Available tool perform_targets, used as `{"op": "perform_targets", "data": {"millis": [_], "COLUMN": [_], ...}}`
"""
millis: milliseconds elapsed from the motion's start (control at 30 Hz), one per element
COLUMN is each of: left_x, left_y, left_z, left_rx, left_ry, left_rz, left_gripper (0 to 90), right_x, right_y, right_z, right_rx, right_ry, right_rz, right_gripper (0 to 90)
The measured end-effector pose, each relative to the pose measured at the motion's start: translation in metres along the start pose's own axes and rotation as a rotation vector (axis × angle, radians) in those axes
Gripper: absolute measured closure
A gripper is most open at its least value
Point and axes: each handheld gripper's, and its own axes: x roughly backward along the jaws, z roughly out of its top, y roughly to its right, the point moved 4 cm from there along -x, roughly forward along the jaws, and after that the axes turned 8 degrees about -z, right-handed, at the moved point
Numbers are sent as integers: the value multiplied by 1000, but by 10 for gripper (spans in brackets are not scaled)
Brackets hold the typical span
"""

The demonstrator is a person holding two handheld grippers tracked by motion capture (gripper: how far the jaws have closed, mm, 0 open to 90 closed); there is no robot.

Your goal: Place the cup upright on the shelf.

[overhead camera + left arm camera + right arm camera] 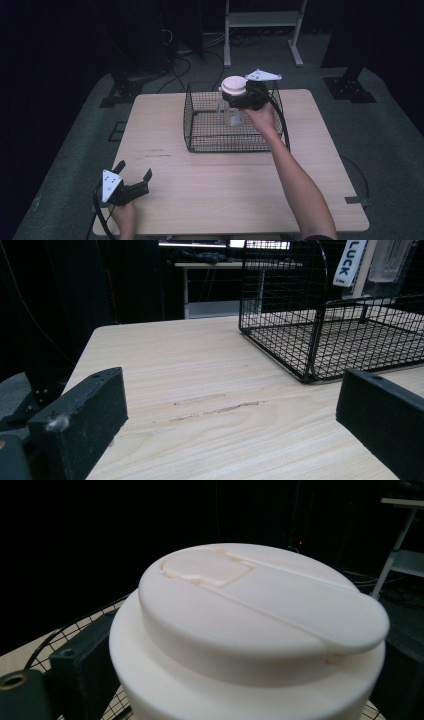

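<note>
Bottle, clear with a white cap, hangs over the wire basket, the right claw clamped just below the cap for a straight drop. The left claw rests open on the bench.

Counted on my table: one black wire basket, one clear bottle with one white cap. I held two grippers: left, right.
</note>
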Motion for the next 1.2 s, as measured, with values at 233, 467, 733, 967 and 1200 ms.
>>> {"op": "perform_targets", "data": {"millis": [233,467,733,967,1200], "left_x": [0,0,0,0,0], "left_y": [0,0,0,0,-1], "left_z": [0,0,0,0,0], "left_rx": [0,4,4,4,3], "left_ry": [0,4,6,6,7], "left_rz": [-1,-1,-2,-3,-3], "left_gripper": [0,0,0,0,0], "right_x": [-8,-19,-31,-41,-46], "right_y": [5,8,10,8,8], "right_z": [-6,-13,-24,-34,-41], "right_rx": [-17,-14,-21,3,4], "right_ry": [-4,-22,-60,-97,-125], "right_rz": [-3,-4,7,11,19], "right_gripper": [44,43,44,43,43]}}
